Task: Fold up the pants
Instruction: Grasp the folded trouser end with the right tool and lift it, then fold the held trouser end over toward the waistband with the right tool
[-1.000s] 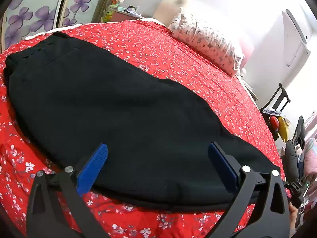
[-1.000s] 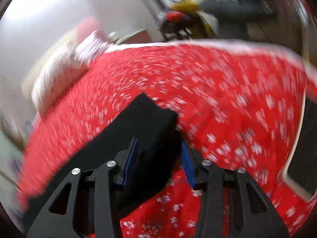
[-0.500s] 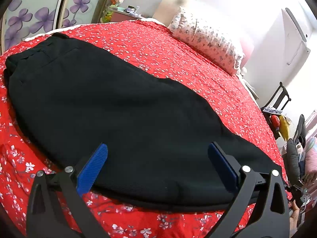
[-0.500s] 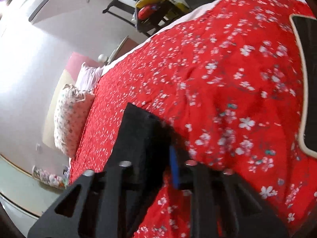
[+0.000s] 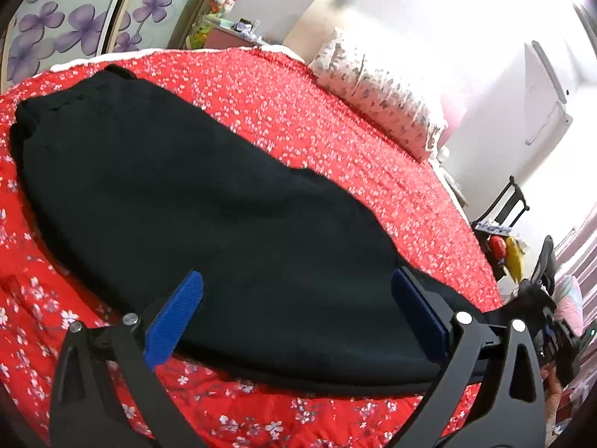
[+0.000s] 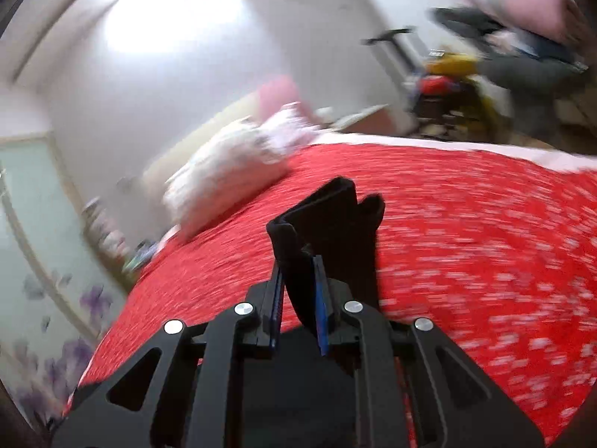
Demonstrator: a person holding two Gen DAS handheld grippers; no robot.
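Black pants [image 5: 209,216] lie lengthwise on a red flowered bedspread [image 5: 335,138], waistband at the far left, leg ends at the near right. My left gripper [image 5: 294,321] is open, its blue pads spread wide just above the pants' near edge. My right gripper [image 6: 298,291] is shut on the leg end of the pants [image 6: 335,216] and holds it lifted above the bed; the cloth stands up between the blue pads. The right wrist view is motion-blurred.
A flowered pillow [image 5: 380,93] lies at the head of the bed, also in the right wrist view [image 6: 231,171]. A black rack with red and yellow items [image 5: 503,239] stands beside the bed at the right. A wardrobe with purple flowers [image 5: 74,18] is behind.
My right gripper closed on the leg end and lifted it off the bedspread while swinging round. My left gripper stayed open and nearly still.
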